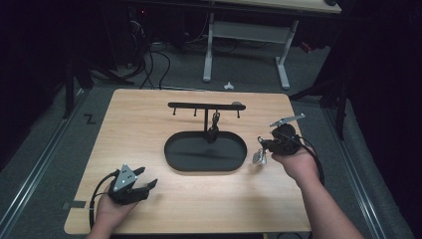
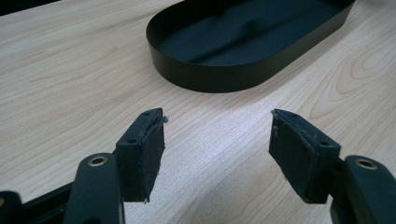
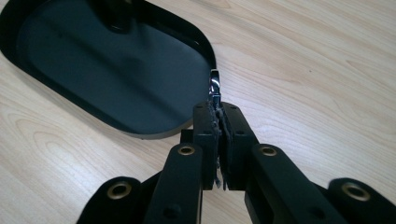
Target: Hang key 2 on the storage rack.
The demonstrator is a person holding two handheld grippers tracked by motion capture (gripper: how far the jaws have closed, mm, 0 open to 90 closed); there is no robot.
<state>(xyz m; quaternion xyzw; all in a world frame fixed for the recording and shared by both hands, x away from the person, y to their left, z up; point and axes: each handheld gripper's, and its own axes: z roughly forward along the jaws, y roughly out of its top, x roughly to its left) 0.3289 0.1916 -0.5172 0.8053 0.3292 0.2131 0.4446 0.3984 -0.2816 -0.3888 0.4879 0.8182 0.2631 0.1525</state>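
— Wood all across the near table [image 1: 199,209], and the left gripper [image 1: 141,182] low over it at the front-left corner. Is it holding anything?

— No. In the left gripper view its two pads [image 2: 148,154] stand wide apart with bare tabletop between them, tilted toward the black oval tray [image 2: 210,74]. I judge that hand is idle, waiting.

— And the other hand?

— The right gripper [image 1: 262,143] sits just off the tray's right end, the forearm coming in from the bottom right, the hand turned so the jaws point left toward the tray. They are pressed together on a small shiny metal piece [image 3: 214,88], perhaps a key or charm; I cannot tell which. In the high view it hangs pale below the jaws.

— So how far along?

— About midway, I think. One dark item [image 1: 214,130] already hangs from the hook stand [image 1: 205,105] rising from the tray; the other hooks look free. The metal piece is gripped but not yet hung.
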